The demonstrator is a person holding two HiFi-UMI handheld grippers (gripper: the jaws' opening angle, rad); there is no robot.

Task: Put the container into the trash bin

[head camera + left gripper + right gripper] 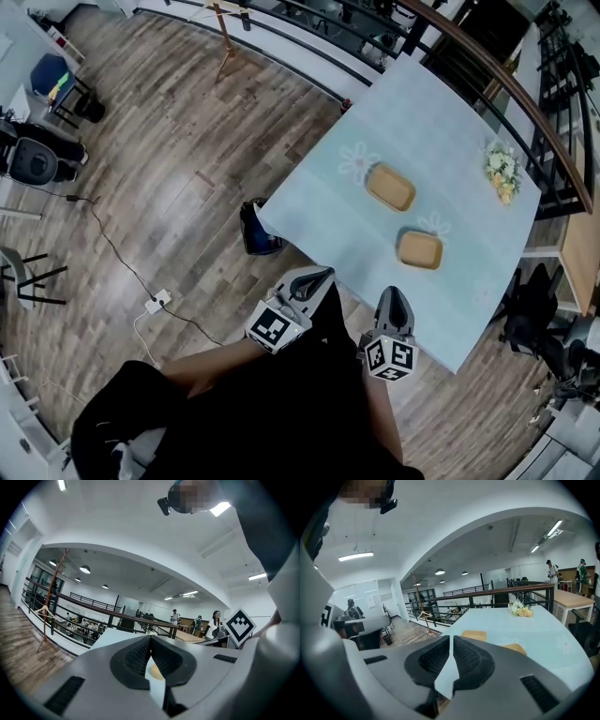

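not started. near container (419, 249), far container (391, 187) untouched on surface (441, 131); bin (256, 234) on floor (178, 159) beside. left gripper (312, 277), right gripper (394, 298): fingers pressed together, empty.

No words or numbers are legible; the left claw (322, 273) and right claw (394, 292) bear only square markers (272, 328).

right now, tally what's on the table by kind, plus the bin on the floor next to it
tan containers: 2
flower bunch: 1
dark blue bin: 1
total: 4
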